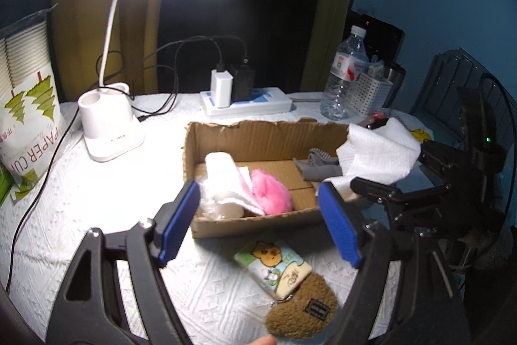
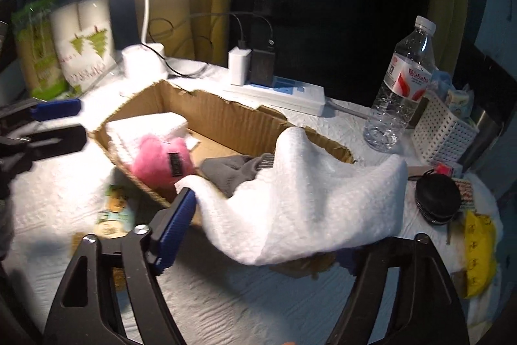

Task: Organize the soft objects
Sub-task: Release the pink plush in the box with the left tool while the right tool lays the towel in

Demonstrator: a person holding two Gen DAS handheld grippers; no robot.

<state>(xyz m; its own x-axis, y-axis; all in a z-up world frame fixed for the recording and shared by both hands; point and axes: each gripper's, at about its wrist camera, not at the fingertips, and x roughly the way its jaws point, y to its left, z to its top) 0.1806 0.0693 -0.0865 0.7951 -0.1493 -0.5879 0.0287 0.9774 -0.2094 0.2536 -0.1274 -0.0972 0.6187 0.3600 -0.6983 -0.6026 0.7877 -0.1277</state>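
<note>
A cardboard box (image 1: 226,131) (image 2: 226,115) holds a white folded cloth (image 1: 223,173) (image 2: 145,125), a pink plush (image 1: 271,189) (image 2: 158,157) and a grey cloth (image 1: 320,167) (image 2: 232,170). My left gripper (image 1: 258,225) is open, above the box's near edge. Below it on the table lie a cartoon-printed pouch (image 1: 274,267) and a brown plush (image 1: 303,309). My right gripper (image 2: 268,231) (image 1: 404,183) is wide open with a white towel (image 2: 307,196) (image 1: 378,151) draped over its right finger, over the box's right end. Its right pad is hidden.
A lit white desk lamp (image 1: 110,118) (image 2: 142,60) stands back left beside a paper-cup pack (image 1: 29,105) (image 2: 84,47). A power strip with chargers (image 1: 245,99) (image 2: 274,89), a water bottle (image 1: 345,76) (image 2: 400,83) and a white basket (image 1: 368,92) (image 2: 442,131) stand behind the box. A black round case (image 2: 436,196) and a yellow item (image 2: 478,251) lie right.
</note>
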